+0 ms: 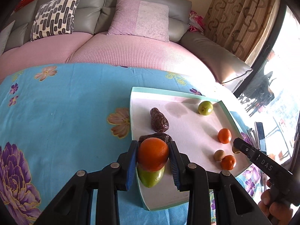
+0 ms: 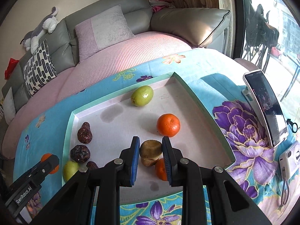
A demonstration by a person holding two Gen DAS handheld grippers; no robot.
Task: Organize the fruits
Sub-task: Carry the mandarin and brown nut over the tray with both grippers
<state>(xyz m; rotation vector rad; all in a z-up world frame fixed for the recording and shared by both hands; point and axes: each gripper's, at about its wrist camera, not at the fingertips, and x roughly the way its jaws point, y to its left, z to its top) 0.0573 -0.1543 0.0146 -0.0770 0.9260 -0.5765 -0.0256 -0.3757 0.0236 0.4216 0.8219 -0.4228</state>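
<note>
A white tray with a teal rim [image 1: 168, 90] [image 2: 187, 86] lies on a blue floral cloth. My left gripper [image 1: 153, 143] is shut on a large orange [image 1: 152, 154], held over the tray's near left corner above a green fruit [image 1: 151, 176]. Two dark brown fruits [image 1: 159, 120] lie just beyond it. My right gripper [image 2: 151, 140] is shut on a brown kiwi-like fruit [image 2: 151, 149]. Under it lie another brown fruit [image 2: 148, 161] and a half-hidden small orange [image 2: 161, 168]. A second small orange [image 2: 168, 125] and a green fruit [image 2: 142, 95] sit farther back.
A phone on a stand [image 2: 266, 108] and a white device [image 2: 289, 159] stand to the right of the tray. Behind the table is a grey sofa [image 1: 146, 1] with a pink cover and cushions. A hand [image 1: 275, 206] holds the right gripper's handle. Bare blue cloth [image 1: 65, 112] stretches left of the tray.
</note>
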